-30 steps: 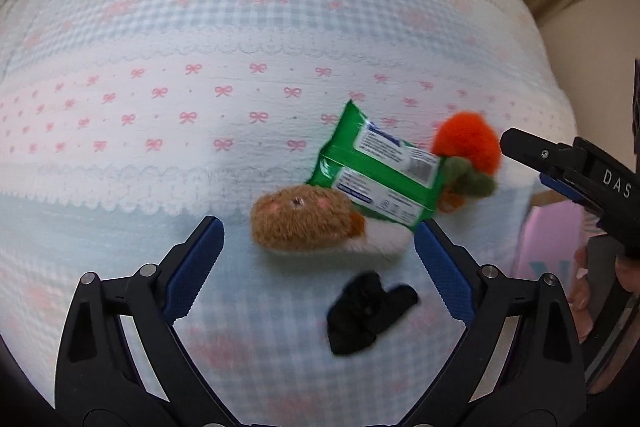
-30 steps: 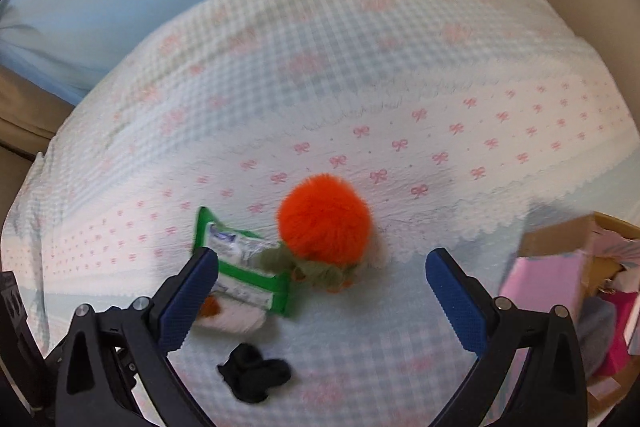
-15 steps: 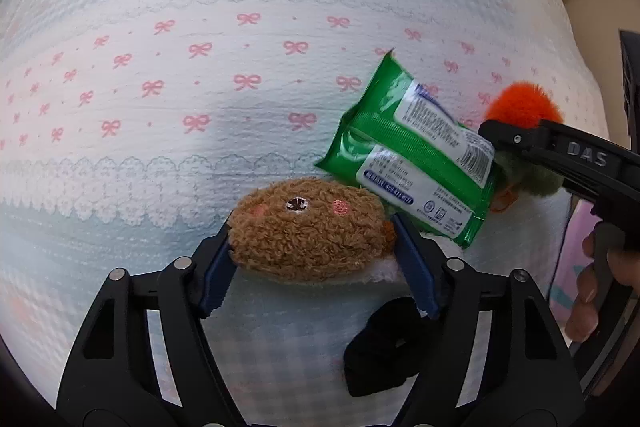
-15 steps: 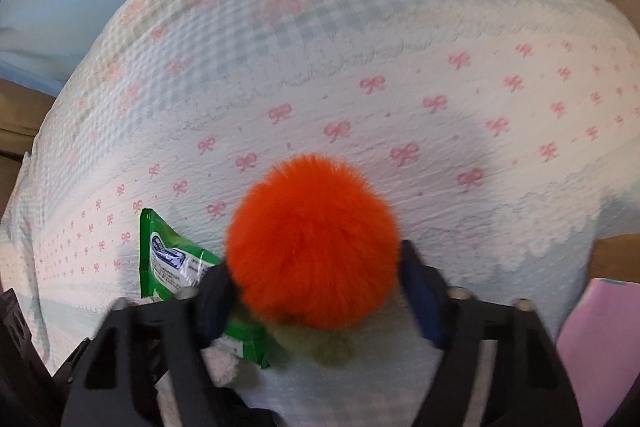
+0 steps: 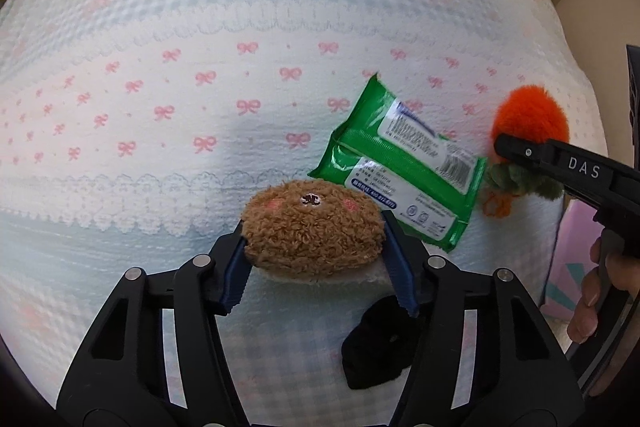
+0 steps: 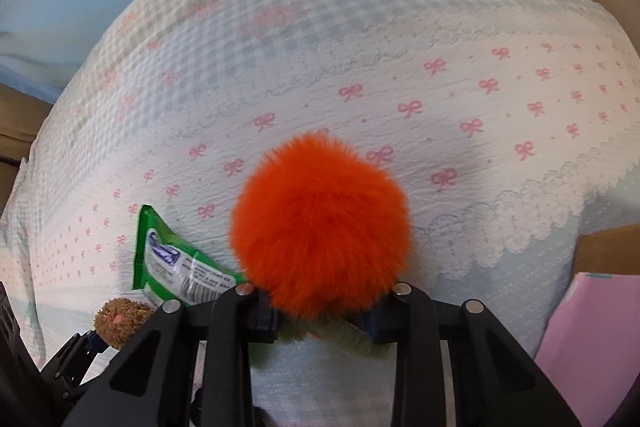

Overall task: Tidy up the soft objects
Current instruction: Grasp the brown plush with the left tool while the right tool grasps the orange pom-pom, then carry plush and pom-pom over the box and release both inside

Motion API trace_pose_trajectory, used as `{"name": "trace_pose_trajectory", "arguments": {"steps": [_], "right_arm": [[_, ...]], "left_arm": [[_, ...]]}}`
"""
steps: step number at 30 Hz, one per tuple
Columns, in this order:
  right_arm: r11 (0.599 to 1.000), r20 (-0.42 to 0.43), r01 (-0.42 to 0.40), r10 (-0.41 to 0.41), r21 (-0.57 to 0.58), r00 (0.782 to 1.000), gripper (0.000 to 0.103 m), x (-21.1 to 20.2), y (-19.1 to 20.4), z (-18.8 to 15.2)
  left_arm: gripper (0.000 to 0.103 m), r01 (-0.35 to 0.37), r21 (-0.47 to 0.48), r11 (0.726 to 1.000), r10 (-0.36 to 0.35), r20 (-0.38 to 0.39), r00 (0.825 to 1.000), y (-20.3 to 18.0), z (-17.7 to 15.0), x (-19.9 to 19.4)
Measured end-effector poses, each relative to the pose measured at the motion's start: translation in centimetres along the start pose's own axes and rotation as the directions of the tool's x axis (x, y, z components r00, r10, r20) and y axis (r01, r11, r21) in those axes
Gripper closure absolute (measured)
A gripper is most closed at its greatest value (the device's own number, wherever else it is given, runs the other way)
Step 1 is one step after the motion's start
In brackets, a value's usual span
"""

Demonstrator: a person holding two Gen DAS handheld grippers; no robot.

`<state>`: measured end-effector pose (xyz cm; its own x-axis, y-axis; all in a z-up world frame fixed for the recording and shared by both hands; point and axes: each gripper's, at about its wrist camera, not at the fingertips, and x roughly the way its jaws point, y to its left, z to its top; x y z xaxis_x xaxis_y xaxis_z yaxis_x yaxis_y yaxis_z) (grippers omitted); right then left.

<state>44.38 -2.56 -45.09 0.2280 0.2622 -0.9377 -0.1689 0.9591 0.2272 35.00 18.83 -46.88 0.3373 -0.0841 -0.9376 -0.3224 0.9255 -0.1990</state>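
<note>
While the left gripper [image 5: 314, 249] has just been closing and now squeezes the brown plush toy [image 5: 312, 231] on the bedspread [image 5: 200, 27], the green packet [image 5: 400, 163] lies at its two o'clock. Right gripper [image 6: 324, 321], also just closing, pinches the orange pompom toy [image 6: 320, 227], whose fur hides the blue pads; the black cloth [image 5: 378, 347] sits half-covered at five o'clock.

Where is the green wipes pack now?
In the left wrist view, the green wipes pack lies on the bedspread between the brown plush and the orange pompom.

The right tongs [image 6: 322, 323], just closing, pinch the orange pompom [image 6: 320, 223] on the bed [image 6: 360, 47]; a green packet [image 6: 176, 263] lies left.
</note>
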Motion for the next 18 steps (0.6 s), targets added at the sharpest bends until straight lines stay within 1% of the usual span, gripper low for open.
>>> {"name": "trace_pose_trajectory", "arguments": {"steps": [6, 10, 14, 18], "right_arm": [[1.0, 0.057, -0.02, 0.019, 0.018, 0.998, 0.076, -3.9, 0.4, -0.5], [0.999, 0.117, -0.03, 0.028, 0.012, 0.993, 0.076, -7.7, 1.6, -1.2], [0.999, 0.18, -0.034, 0.033, 0.005, 0.983, 0.076, -12.7, 2.6, -2.5], [0.999, 0.23, -0.03, 0.025, 0.017, 0.973, 0.076, -18.3, 3.1, -4.5]], "left_arm": [[0.048, 0.0, 0.014, 1.0, -0.001, 0.064, 0.998, -0.1, 0.0, -4.3], [0.048, 0.007, 0.037, 0.999, -0.012, 0.119, 0.993, -0.3, -0.1, -8.7], [0.048, 0.006, 0.068, 0.998, -0.017, 0.172, 0.985, -0.8, -0.7, -13.3], [0.048, 0.004, 0.11, 0.994, -0.027, 0.21, 0.977, -1.7, -1.5, -18.0]]}}
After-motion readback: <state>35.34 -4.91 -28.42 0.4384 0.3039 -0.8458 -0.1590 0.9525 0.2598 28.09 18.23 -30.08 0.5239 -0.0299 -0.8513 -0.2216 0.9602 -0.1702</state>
